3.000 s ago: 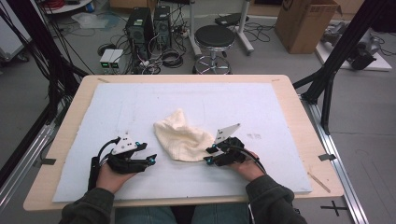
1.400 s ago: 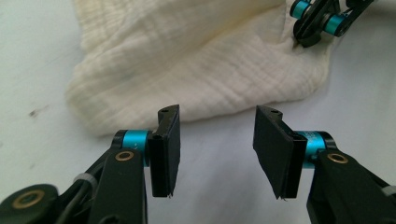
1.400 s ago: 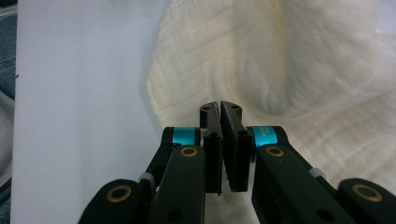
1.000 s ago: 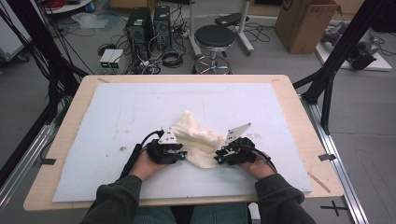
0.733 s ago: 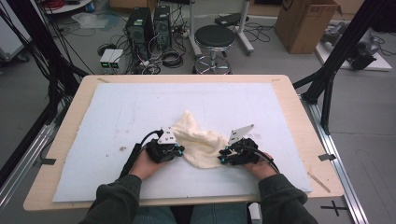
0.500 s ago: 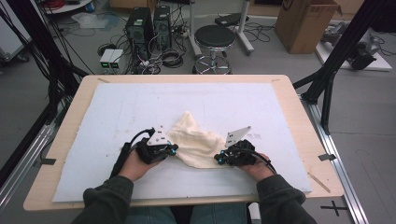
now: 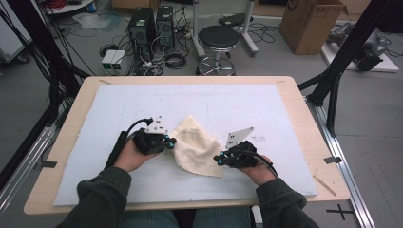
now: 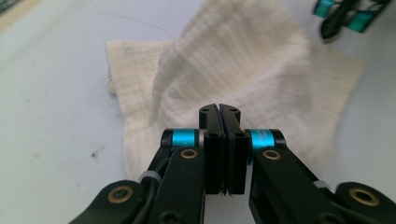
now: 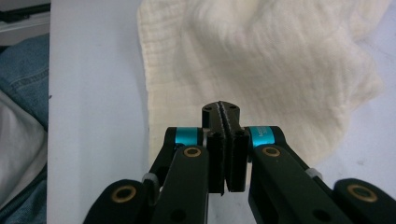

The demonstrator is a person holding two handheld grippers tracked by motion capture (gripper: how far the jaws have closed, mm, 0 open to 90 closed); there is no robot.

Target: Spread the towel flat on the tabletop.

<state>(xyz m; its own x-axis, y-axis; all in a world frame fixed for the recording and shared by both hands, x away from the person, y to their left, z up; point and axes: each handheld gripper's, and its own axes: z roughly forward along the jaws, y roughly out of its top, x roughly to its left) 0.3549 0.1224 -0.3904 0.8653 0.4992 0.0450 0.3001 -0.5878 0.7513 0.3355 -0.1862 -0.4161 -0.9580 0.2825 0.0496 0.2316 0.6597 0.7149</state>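
Both grippers' jaws together, frame center: left gripper (image 7: 167,142) clamped on cream cloth (image 7: 197,151) left edge, right gripper (image 7: 219,159) on its lower right corner.

Lab, computer towers (image 7: 152,28), tangled cables (image 7: 171,59), cardboard box (image 7: 311,23), black frame struts (image 7: 347,57)

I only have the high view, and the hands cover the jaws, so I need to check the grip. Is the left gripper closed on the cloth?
Observer: In the left gripper view, the left gripper has its jaws pressed together. The cloth rises in a ridge to their tips, so it looks pinched.
Operator: And the right one?
Observer: In the right gripper view, the right gripper is shut too, with its tips over the cloth's near edge. I cannot tell whether fabric is caught between them.
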